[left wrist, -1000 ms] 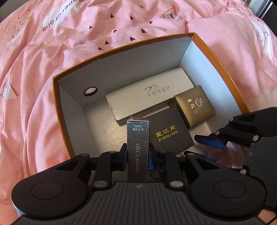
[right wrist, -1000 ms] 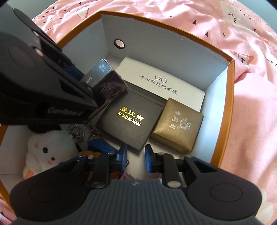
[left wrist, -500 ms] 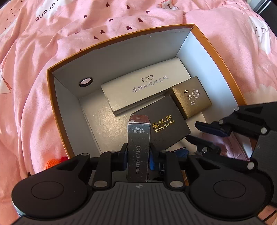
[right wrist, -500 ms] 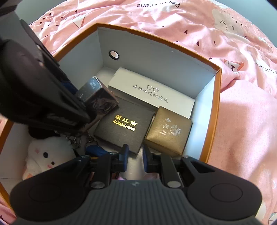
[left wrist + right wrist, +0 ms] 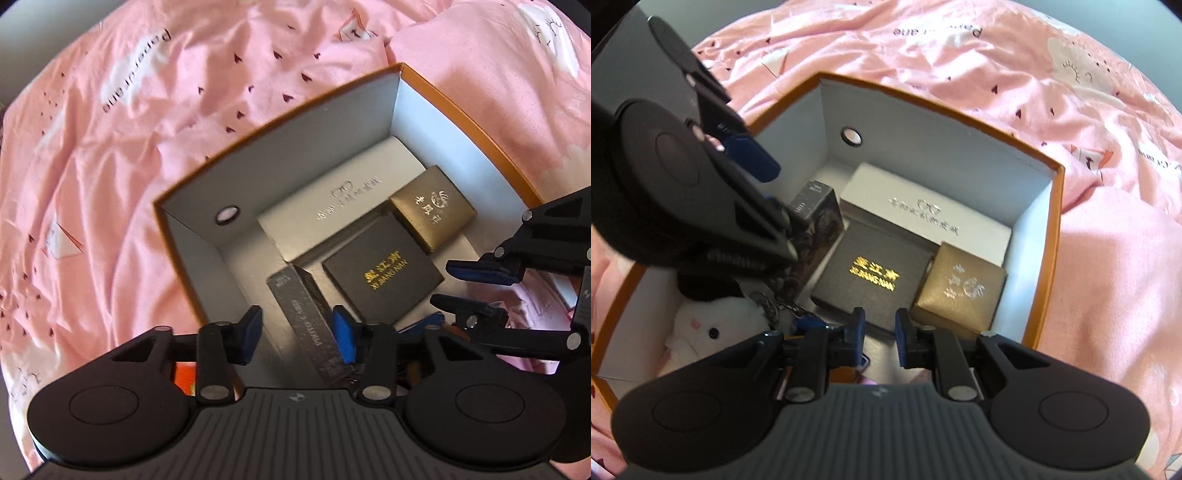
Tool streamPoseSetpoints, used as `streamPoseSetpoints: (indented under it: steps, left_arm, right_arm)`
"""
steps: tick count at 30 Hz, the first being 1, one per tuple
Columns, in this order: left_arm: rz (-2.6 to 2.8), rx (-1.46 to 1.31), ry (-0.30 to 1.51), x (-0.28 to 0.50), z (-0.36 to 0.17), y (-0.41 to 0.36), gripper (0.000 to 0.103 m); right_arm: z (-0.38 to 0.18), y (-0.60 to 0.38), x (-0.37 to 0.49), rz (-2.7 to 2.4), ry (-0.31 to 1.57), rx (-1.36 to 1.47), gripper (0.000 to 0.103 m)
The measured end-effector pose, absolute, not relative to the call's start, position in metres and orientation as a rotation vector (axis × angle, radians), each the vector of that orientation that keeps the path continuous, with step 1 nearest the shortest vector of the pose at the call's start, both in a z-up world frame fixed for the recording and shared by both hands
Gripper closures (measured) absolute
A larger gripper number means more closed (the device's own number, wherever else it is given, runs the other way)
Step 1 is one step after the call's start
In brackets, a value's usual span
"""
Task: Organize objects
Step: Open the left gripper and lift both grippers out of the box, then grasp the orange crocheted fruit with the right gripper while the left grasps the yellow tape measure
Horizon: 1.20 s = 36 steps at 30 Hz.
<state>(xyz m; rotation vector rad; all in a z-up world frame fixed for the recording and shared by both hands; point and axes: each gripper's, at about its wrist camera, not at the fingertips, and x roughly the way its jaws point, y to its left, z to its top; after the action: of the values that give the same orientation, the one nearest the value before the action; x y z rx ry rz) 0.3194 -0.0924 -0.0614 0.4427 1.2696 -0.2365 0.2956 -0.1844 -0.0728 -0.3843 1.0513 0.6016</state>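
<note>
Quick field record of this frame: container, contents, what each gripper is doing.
container: orange box, open, on pink bedding
contents: white glasses case, gold box, black box, photo card box, plush, keys
left gripper: jaws have just been opening; photo card box tilted between them, clear of the left pad
right gripper: narrow gap, nothing held, over the box's near edge

The left gripper (image 5: 295,334) is pointing steeply down, its jaws having just been opening. The right gripper (image 5: 879,332) is hovering nearly closed, gripping nothing.
</note>
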Motion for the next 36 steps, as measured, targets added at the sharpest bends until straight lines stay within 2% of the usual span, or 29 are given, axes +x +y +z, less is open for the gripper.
streamPoseSetpoints:
  steps: [5,14,17,22,32,36]
  left_arm:
    - [-0.241,0.448,1.201,0.318,-0.049,-0.075,0.069]
    - [-0.249,0.217,1.047,0.306,-0.016,-0.022,0.069]
    - [-0.218,0.182,1.033,0.307,-0.018,-0.004,0.069]
    - [-0.164,0.13,1.03,0.306,-0.026,0.027,0.069]
    - [-0.144,0.125,1.04,0.297,-0.046,0.048,0.069]
    - [-0.159,0.155,1.047,0.296,-0.051,0.046,0.069]
  right_arm:
    - [-0.065,-0.171,0.294,0.648,1.024,-0.356,0.086]
    - [-0.064,-0.144,0.297,0.724,0.992,-0.301,0.086]
    - [-0.068,-0.132,0.302,0.74,1.007,-0.281,0.086]
    - [-0.074,-0.117,0.305,0.756,1.011,-0.276,0.094]
    - [-0.085,-0.086,0.311,0.778,1.021,-0.312,0.094]
    - [-0.101,-0.086,0.316,0.703,1.095,-0.342,0.094]
